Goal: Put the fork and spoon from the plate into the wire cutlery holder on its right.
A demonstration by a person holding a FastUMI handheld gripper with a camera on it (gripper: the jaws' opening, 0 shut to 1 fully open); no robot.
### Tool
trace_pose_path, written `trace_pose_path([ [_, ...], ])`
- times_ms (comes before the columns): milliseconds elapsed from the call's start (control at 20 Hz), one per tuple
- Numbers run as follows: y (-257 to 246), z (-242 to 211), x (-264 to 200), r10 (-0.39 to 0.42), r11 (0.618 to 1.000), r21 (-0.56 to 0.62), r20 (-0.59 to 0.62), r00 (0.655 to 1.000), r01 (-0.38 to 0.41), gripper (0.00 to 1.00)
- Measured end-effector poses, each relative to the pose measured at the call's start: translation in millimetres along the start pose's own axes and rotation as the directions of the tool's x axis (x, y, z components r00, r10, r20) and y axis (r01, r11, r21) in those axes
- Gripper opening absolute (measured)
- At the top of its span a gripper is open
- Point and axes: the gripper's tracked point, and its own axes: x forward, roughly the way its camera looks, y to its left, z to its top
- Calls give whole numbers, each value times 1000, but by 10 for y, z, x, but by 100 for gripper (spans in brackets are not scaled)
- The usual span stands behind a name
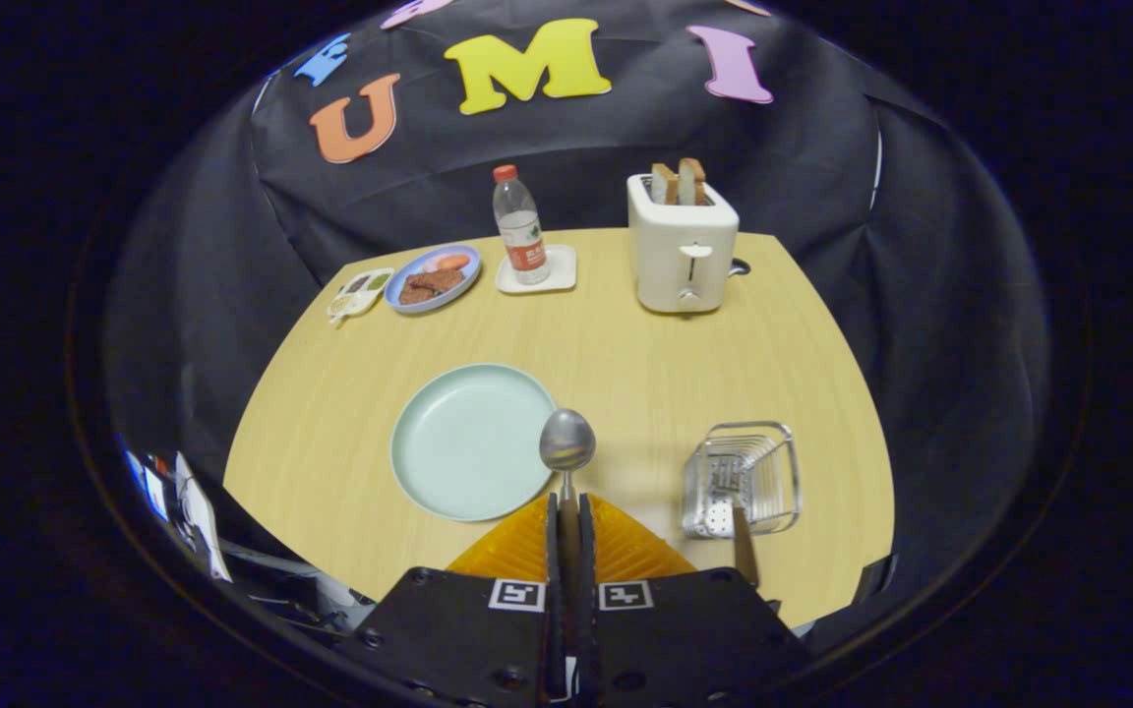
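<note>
The spoon (566,447) is held by its handle between the jaws of the gripper (566,511), which are drawn narrow and press on the handle from both sides. Its long axis runs straight ahead along the fingers, the bowl pointing away from the gripper and standing over the right rim of the pale green plate (468,442). The plate lies on the table (626,364) just left of the fingers, with nothing seen on it.

The wire cutlery holder (744,477) stands to the right of the plate, near the table's front edge. A handle that seems to be the fork (744,546) is seen leaning out of it toward the gripper.

Well beyond, at the far side of the table, a white toaster (682,251) with two slices of bread is seen, then a water bottle (519,226) on a small white tray (539,272), a blue plate of food (434,277) and a small sauce dish (358,293). Nothing stands between the spoon and the holder.
</note>
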Motion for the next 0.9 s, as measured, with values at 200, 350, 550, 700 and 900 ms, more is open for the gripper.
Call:
trace_pose_path([
  [200,-465,-51,-137,-35,998,47,19,999,34,5],
  [350,-718,-91,-188,-54,996,74,28,998,52,5],
  [550,-912,-191,-163,-64,991,118,20,998,62,5],
  [700,-1052,-206,-58,-81,986,147,6,997,80,5],
  [900,-1179,-164,39,-113,974,194,-25,993,115,5],
])
